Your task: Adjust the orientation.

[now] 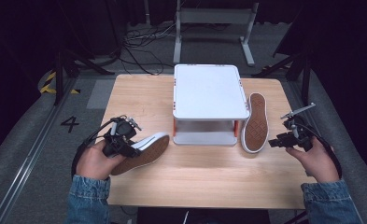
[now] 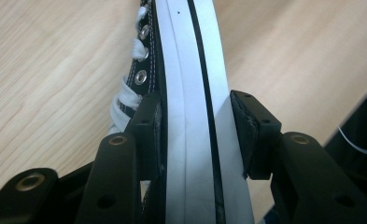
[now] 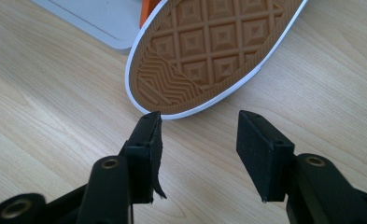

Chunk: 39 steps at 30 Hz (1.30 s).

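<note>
Nearest the person, the left gripper [image 1: 125, 142] pinches a black canvas shoe [image 1: 146, 151] by its white rubber sole edge [image 2: 195, 116], both pads pressing on it, holding the shoe tilted with its brown sole showing, just in front and left of the white two-tier rack [image 1: 210, 93]. The right gripper [image 3: 197, 140] stands spread with nothing between its jaws, just short of the heel of the second shoe [image 1: 256, 122]. That shoe leans sole-outward against the right side of the rack on the wooden table [image 1: 209, 177].
</note>
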Motion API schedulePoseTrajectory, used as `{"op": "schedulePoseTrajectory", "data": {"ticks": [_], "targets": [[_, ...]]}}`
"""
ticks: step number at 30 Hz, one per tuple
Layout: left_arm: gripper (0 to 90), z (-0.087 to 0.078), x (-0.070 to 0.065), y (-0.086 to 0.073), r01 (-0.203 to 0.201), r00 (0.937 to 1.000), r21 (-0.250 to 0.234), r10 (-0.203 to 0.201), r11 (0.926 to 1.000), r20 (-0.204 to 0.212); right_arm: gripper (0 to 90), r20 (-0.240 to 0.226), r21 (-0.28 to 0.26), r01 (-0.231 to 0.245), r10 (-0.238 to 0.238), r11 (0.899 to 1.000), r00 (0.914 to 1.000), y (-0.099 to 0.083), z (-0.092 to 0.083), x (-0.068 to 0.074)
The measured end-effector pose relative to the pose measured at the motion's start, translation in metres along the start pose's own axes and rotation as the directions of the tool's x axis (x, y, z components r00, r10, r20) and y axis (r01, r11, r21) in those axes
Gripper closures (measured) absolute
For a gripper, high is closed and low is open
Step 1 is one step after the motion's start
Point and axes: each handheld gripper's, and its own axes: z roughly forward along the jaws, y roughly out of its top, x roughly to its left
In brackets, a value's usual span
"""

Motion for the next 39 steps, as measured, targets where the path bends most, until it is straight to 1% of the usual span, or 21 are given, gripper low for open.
{"op": "schedulePoseTrajectory", "data": {"ticks": [2,4,6,8,10,11,12,14,16,17,19,20,22,24,26,28,30,32,35,37,39], "targets": [[58.6,-0.001,0.003,0.001,0.027,0.9993,-0.029,-0.027,0.9992,-0.025,51.6,0.003,0.002,-0.002,0.002,1.000,1.0000,-0.003,0.000,0.000],[58.8,-0.006,0.006,0.005,0.071,0.9927,-0.071,-0.078,0.9950,-0.093,51.6,0.006,0.002,-0.012,0.012,1.000,0.9999,-0.006,-0.002,-0.002],[58.7,-0.010,0.010,0.006,0.131,0.9788,-0.131,-0.149,0.9826,-0.140,51.6,0.011,-0.006,-0.026,0.026,1.000,0.9996,-0.011,-0.005,-0.006],[58.6,-0.005,0.013,0.010,0.188,0.9520,-0.164,-0.221,0.9684,-0.212,51.5,0.017,-0.007,-0.033,0.033,0.999,0.9993,-0.014,-0.006,-0.008],[58.4,0.006,0.014,0.016,0.222,0.9357,-0.130,-0.249,0.9662,-0.250,51.2,0.021,-0.004,-0.035,0.035,0.999,0.9992,-0.015,-0.006,-0.008],[58.2,0.016,0.014,0.020,0.235,0.9333,-0.097,-0.252,0.9672,-0.256,51.0,0.020,-0.003,-0.037,0.037,0.999,0.9991,-0.016,-0.005,-0.008],[57.8,0.024,0.013,0.023,0.226,0.9380,-0.065,-0.235,0.9719,-0.255,50.9,0.021,0.002,-0.036,0.036,0.999,0.9991,-0.016,-0.005,-0.007],[57.7,0.026,0.006,0.027,0.210,0.9379,-0.030,-0.210,0.9773,-0.276,50.6,0.022,0.007,-0.031,0.031,1.000,0.9993,-0.017,-0.004,-0.006],[56.3,0.030,0.002,0.029,0.196,0.9448,0.005,-0.188,0.9806,-0.268,50.3,0.024,0.005,-0.034,0.034,0.999,0.9991,-0.017,-0.005,-0.006],[55.0,0.033,0.001,0.028,0.205,0.9465,0.037,-0.188,0.9781,-0.262,50.1,0.023,0.004,-0.035,0.035,0.999,0.9991,-0.017,-0.005,-0.006],[51.2,0.040,0.002,0.027,0.243,0.9512,0.117,-0.213,0.9630,-0.223,49.5,0.021,0.002,-0.036,0.036,0.999,0.9991,-0.016,-0.004,-0.005],[49.2,0.042,0.002,0.024,0.264,0.9514,0.122,-0.237,0.9568,-0.196,49.5,0.021,0.005,-0.030,0.030,1.000,0.9994,-0.016,-0.003,-0.005],[46.4,0.042,0.005,0.019,0.268,0.9578,0.107,-0.253,0.9575,-0.137,49.2,0.021,0.005,-0.027,0.027,1.000,0.9994,-0.015,-0.002,-0.004],[45.2,0.039,0.005,0.015,0.255,0.9652,0.051,-0.251,0.9656,-0.073,48.9,0.012,0.006,-0.031,0.031,1.000,0.9995,-0.013,0.000,-0.004],[52.2,0.033,0.001,0.016,0.223,0.9747,-0.016,-0.223,0.9746,-0.001,48.7,0.010,0.015,-0.027,0.027,1.000,0.9996,-0.012,0.002,-0.004],[52.0,0.032,-0.006,0.021,0.189,0.9766,-0.063,-0.181,0.9800,0.117,48.5,0.010,0.018,-0.025,0.025,1.000,0.9996,-0.011,0.004,-0.003],[52.3,0.039,-0.016,0.029,0.149,0.9745,-0.041,-0.139,0.9880,0.176,48.3,0.006,0.017,-0.017,0.017,1.000,0.9998,-0.010,0.005,-0.002],[52.3,0.043,-0.021,0.033,0.135,0.9792,-0.024,-0.129,0.9906,0.156,48.2,0.006,0.016,-0.018,0.017,1.000,0.9998,-0.010,0.005,-0.002],[52.2,0.043,-0.021,0.034,0.137,0.9782,-0.020,-0.132,0.9904,0.160,48.0,0.007,0.012,-0.024,0.024,1.000,0.9997,-0.011,0.003,-0.004],[51.3,0.035,-0.018,0.032,0.142,0.9795,-0.039,-0.135,0.9890,0.149,47.9,0.008,0.008,-0.029,0.029,1.000,0.9995,-0.013,0.002,-0.006],[48.7,0.023,-0.015,0.028,0.163,0.9826,-0.071,-0.155,0.9840,0.102,47.9,0.011,0.004,-0.030,0.030,1.000,0.9995,-0.014,0.000,-0.007]]}}
